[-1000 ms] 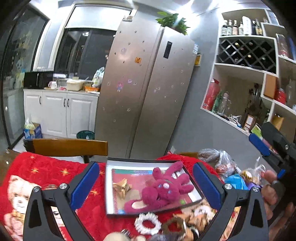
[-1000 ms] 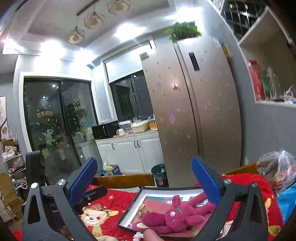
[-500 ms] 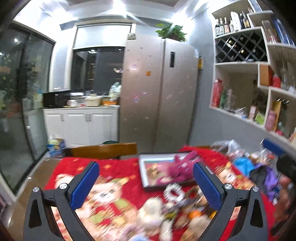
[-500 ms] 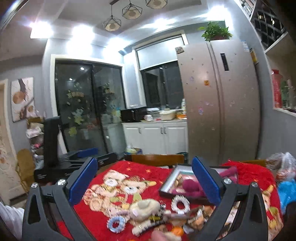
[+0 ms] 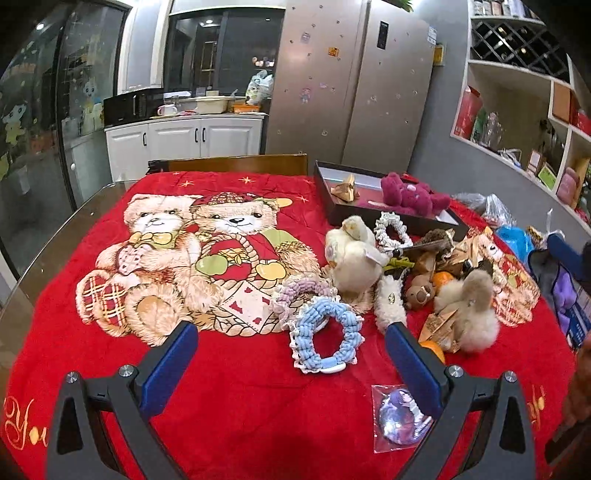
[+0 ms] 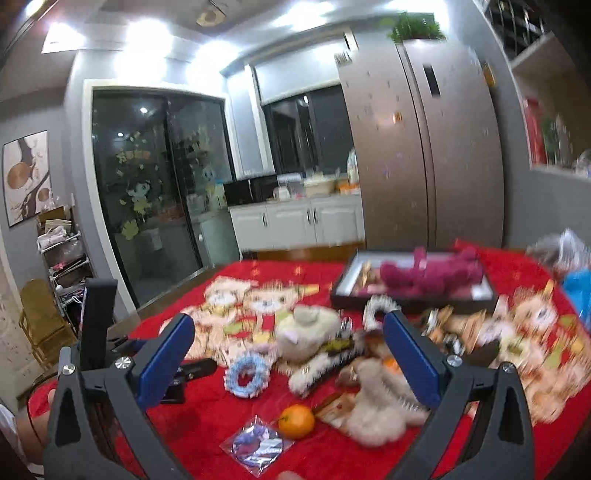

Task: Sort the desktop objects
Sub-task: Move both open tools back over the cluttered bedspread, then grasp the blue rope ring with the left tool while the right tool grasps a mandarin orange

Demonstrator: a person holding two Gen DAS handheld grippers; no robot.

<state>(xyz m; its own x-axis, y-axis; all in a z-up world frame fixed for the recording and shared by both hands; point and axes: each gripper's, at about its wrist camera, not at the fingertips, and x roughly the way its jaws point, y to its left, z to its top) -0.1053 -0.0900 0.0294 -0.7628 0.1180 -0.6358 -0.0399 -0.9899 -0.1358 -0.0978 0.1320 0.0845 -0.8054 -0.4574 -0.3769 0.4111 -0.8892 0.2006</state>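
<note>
Scrunchie (image 5: 325,338), blue, flat on red blanket (image 5: 240,391) over bench, lower centre of left view, just ahead between wide-open, empty jaws of left gripper (image 5: 288,354). Right gripper (image 6: 288,350) likewise agape, holding nothing, farther off. Tray (image 5: 328,206) upper right.

Glaring ceiling lights (image 6: 147,33), seemingly motion-blurred tabletop.

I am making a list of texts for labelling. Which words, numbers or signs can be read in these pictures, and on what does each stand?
"You": gold script, cut by the frame edge, on the red blanket.
Gold script at the blanket's other near corner: not legible.
Fridge stickers, shelf packages and round badge: too small or blurred.
</note>
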